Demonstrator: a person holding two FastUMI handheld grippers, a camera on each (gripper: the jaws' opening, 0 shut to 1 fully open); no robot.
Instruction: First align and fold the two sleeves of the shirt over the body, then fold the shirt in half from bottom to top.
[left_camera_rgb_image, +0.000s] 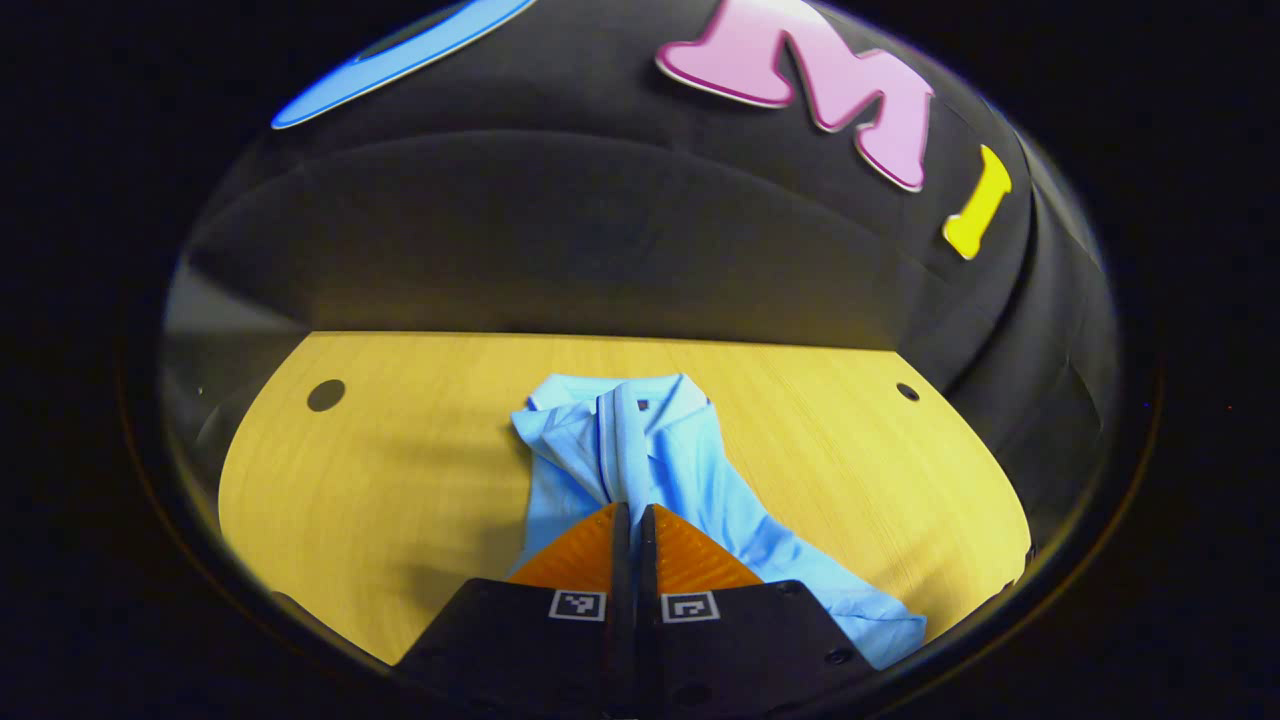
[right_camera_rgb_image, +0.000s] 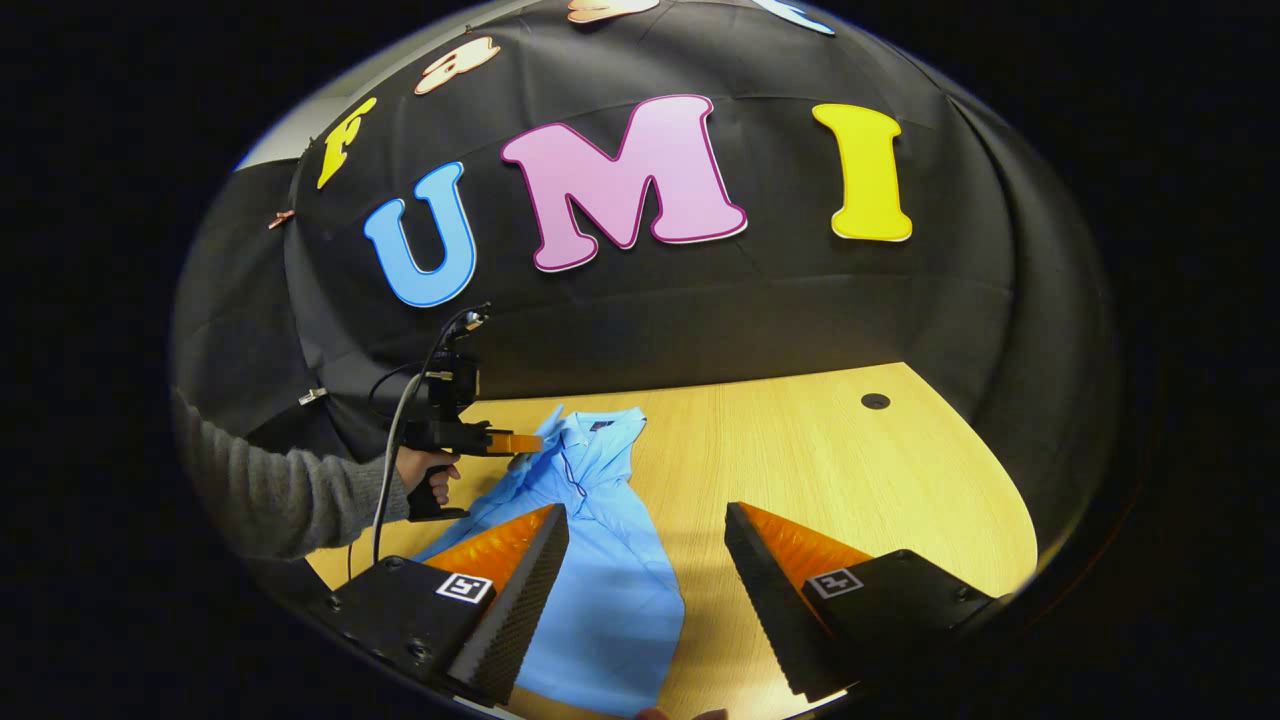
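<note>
- A wooden table (right_camera_rgb_image: 850, 470) runs under black booth cloth, with a small round hole (right_camera_rgb_image: 875, 401) near its far edge.
- The light blue shirt (right_camera_rgb_image: 600, 560) lies lengthwise toward the left of the table, collar (right_camera_rgb_image: 600, 425) at the far end and the body running toward the near edge.
- In the left gripper view the shirt (left_camera_rgb_image: 650, 460) looks narrow and bunched, and one sleeve (left_camera_rgb_image: 840, 590) trails off to the right toward the table edge.
- The left gripper (left_camera_rgb_image: 633, 515) has its fingers pressed together, right over the middle of the shirt. Whether cloth is pinched between them I cannot tell; the tips hide the contact.
- From the right gripper view, that same left gripper (right_camera_rgb_image: 515, 442) sits by the collar end, held by a hand (right_camera_rgb_image: 425, 470) in a grey sleeve (right_camera_rgb_image: 290, 500).
- The right gripper (right_camera_rgb_image: 645, 540) hangs spread wide and empty above the lower body of the shirt.
- My read: the sleeve stage is in hand, and the bottom-to-top fold is not yet done.
- To do it well, take the loose sleeve near its cuff, just a shallow bite of one layer.
- Carry it low across the body so it does not drag the shirt sideways.
- Line the sleeve up along the placket before letting go, and let the other gripper pin the shoulder.
- Smooth out the bunching first, or the final fold will come out crooked.
</note>
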